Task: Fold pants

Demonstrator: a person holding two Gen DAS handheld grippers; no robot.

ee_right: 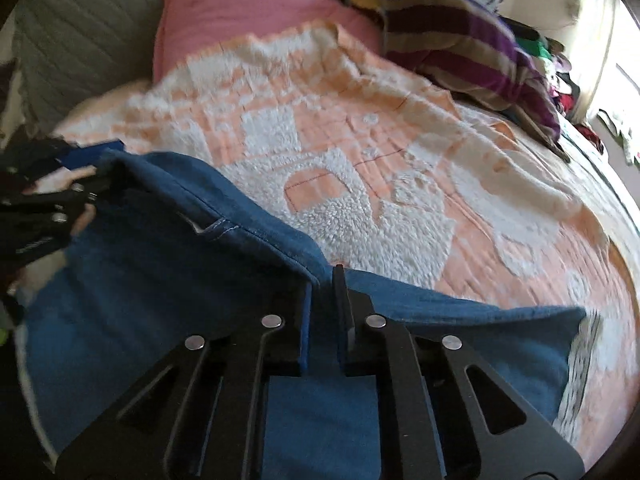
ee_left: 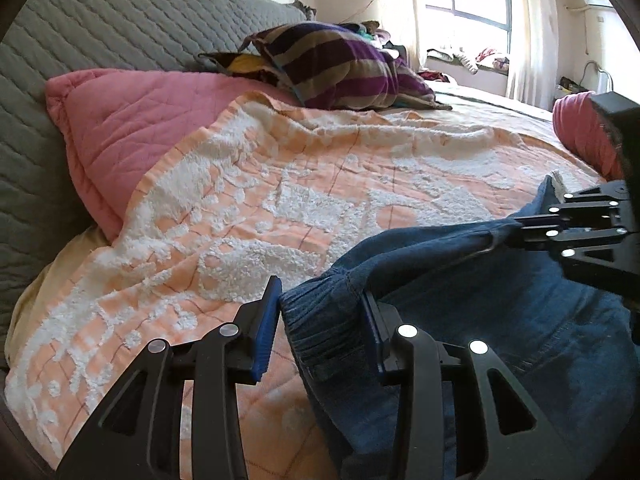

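- Peach-and-white tufted blanket covers the bed and carries everything; it looks thick and a bit grippy, so cloth dragged over it will likely catch, not slide.
- Grey quilted headboard runs along the far edge, with a pink pillow against it and a striped cushion near the far right corner.
- Blue denim pants lie at the near edge of the bed, with one edge lifted off the blanket between the two claws.
- Denim like this is soft but weighty: it will sag between two holds and keep a crease once pressed. The ribbed elastic band and the stitched hems are the firm places to take hold of; a pinch in mid-panel would likely slip or bunch.
- Left claw has the ribbed band between its jaws. The right pad is buried in the cloth, but a sliver of gap shows at the left pad, so I cannot tell if it truly grips.
- Right claw is closed on the folded upper edge of the pants, at a seam; the cloth rises taut to it.
- Judged from this, the fold has barely begun: the edge is raised, not yet carried over.
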